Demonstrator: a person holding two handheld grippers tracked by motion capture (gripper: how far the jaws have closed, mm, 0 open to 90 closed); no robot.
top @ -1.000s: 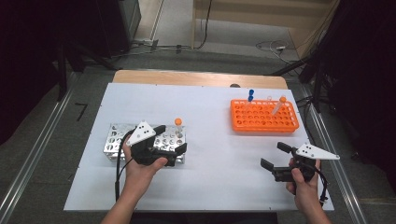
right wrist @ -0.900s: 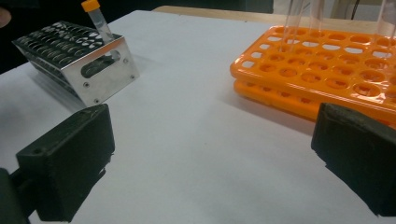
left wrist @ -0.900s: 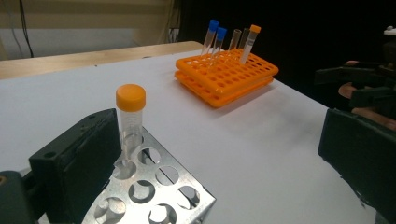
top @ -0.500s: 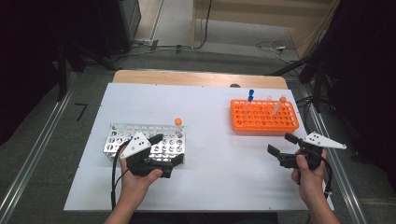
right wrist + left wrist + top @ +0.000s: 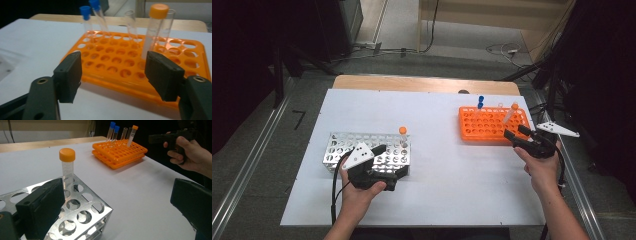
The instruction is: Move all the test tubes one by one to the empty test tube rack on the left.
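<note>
No legible markings. Right gripper (image 5: 113, 75), jaws half-spread, just been closing, nothing between; orange rack (image 5: 175, 86) directly ahead. Left gripper (image 5: 117, 207) wide, empty.

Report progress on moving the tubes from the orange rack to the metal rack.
Done: one orange-capped tube stands in the metal rack. In hand: nothing; the right gripper, jaws just narrowing, empty, faces the orange rack; the left gripper is open beside the metal rack. Left: about five tubes there, including another orange-capped tube.

No readable text, labels, brands or numbers anywhere: none on the orange rack (image 5: 492, 124) far right, the metal rack (image 5: 368, 149) near left, the tube caps, the grippers or the white surface (image 5: 432, 150).
</note>
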